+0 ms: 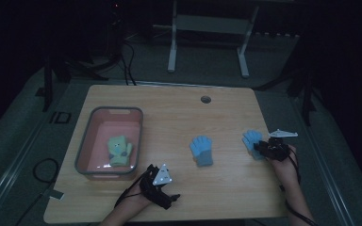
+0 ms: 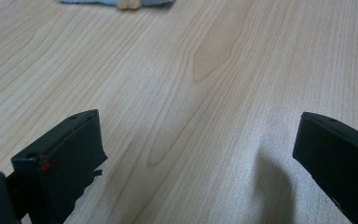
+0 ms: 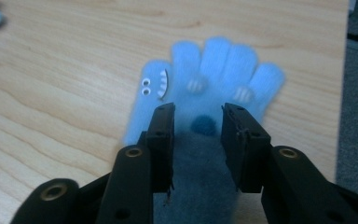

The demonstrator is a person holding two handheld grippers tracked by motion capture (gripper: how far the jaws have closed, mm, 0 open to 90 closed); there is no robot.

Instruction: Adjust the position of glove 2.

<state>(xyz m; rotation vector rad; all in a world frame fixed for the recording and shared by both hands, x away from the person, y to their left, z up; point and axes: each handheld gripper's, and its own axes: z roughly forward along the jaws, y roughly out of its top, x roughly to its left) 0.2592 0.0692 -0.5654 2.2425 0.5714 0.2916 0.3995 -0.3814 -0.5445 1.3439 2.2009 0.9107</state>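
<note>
Right gripper (image 3: 198,116) low over blue glove (image 3: 214,70), fingers apart astride cuff; left gripper (image 2: 196,149) spread wide.

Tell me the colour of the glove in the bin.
Yellow-green glove, clearest in the high view.

High view overhead facing fwd, gripper views close, low, sharing table (image 1: 226,108)

Both grippers are black: the left gripper (image 1: 162,186) carries a grey three-cornered plate, the right gripper (image 3: 198,122) has brass-ringed screw holes; thin black cables trail back.
</note>
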